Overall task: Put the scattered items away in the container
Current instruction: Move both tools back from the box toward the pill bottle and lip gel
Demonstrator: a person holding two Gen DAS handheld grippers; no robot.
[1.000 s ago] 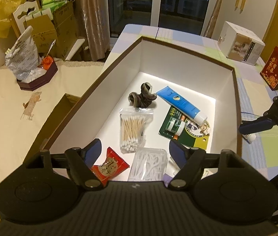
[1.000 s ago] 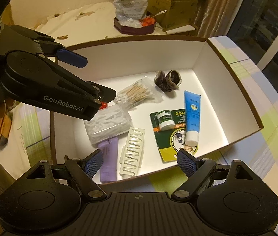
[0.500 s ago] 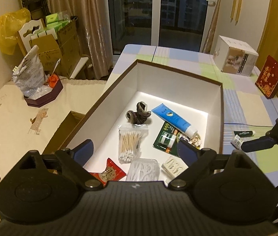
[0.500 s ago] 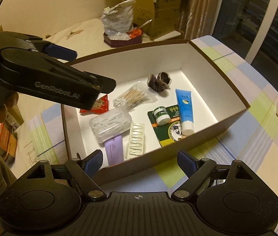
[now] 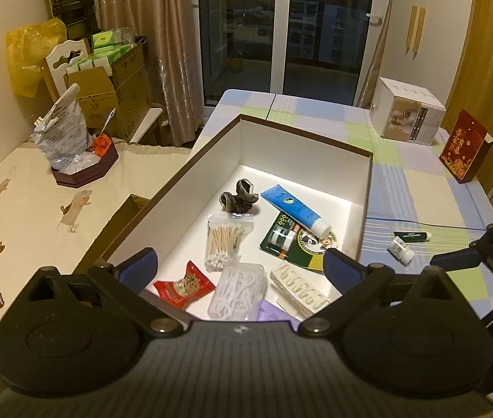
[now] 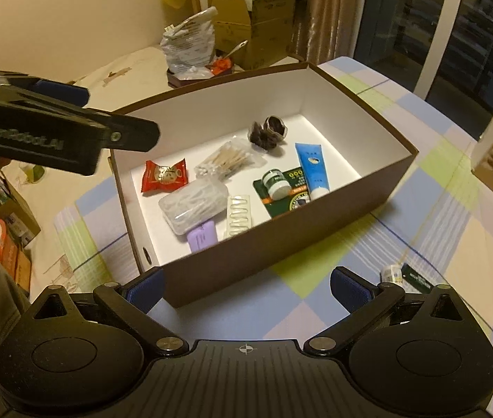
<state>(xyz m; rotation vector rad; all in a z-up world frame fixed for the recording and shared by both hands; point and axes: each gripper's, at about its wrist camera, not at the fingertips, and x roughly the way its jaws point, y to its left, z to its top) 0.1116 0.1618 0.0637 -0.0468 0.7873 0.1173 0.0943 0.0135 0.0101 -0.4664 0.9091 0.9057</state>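
Two stragglers left outside the box, both hand-held grippers empty

Right hand-held gripper and left hand-held gripper hover with fingers apart. The dark tube and small white bottle lie touching on the desk, beside the filled box; pinching one may roll the other away.

White lettering reading "GenRobot.AI" ran along the side of the left gripper, blurred but legible in the right wrist view. A dark green card lying in the box carried the figures "000" near its top edge; the rest of its print was too small to read. Gold characters showed on a red box standing on the table, and markings showed on a red packet and a blue tube, none of them legible.
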